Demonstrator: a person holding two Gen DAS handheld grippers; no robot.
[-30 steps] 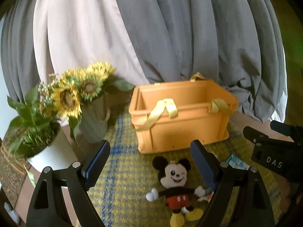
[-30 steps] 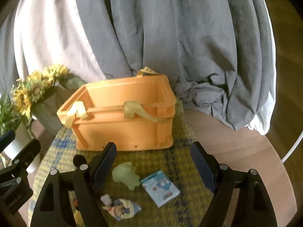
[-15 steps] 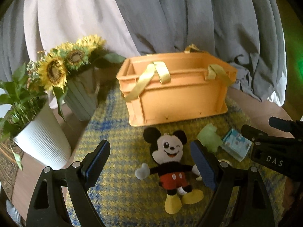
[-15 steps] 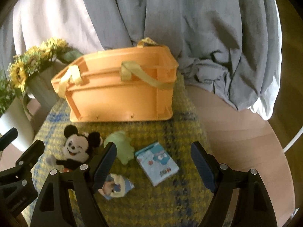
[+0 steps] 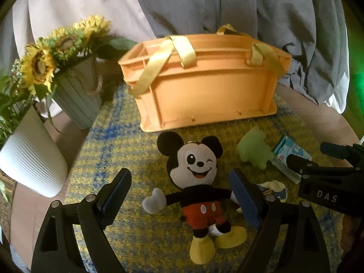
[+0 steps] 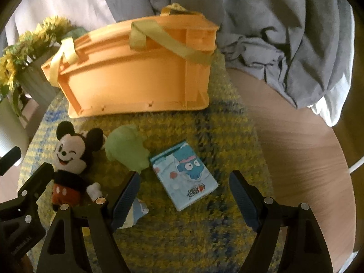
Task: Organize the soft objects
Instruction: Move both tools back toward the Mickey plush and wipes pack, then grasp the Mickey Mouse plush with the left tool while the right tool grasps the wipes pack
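A Mickey Mouse plush (image 5: 200, 182) (image 6: 70, 159) lies face up on the yellow and blue mat (image 5: 145, 232), in front of the orange crate (image 5: 204, 91) (image 6: 136, 79) with yellow straps. My left gripper (image 5: 182, 193) hovers open above the plush, its fingers either side of it. To the right lie a green soft toy (image 5: 254, 150) (image 6: 127, 150), a light blue cartoon pack (image 6: 184, 175) (image 5: 289, 152) and a small pale plush (image 6: 136, 213) (image 5: 273, 188). My right gripper (image 6: 184, 200) is open over the blue pack, touching nothing.
A grey-green pot of sunflowers (image 5: 75, 100) and a white ribbed planter (image 5: 29, 157) stand at the left. Grey and white draped cloth (image 5: 204, 4) hangs behind the crate. Bare wooden tabletop (image 6: 295, 150) lies to the right of the mat.
Both grippers have sunk and tilted down toward the mat. The plush and the small items have risen into fuller view and look larger; nothing on the mat has moved.
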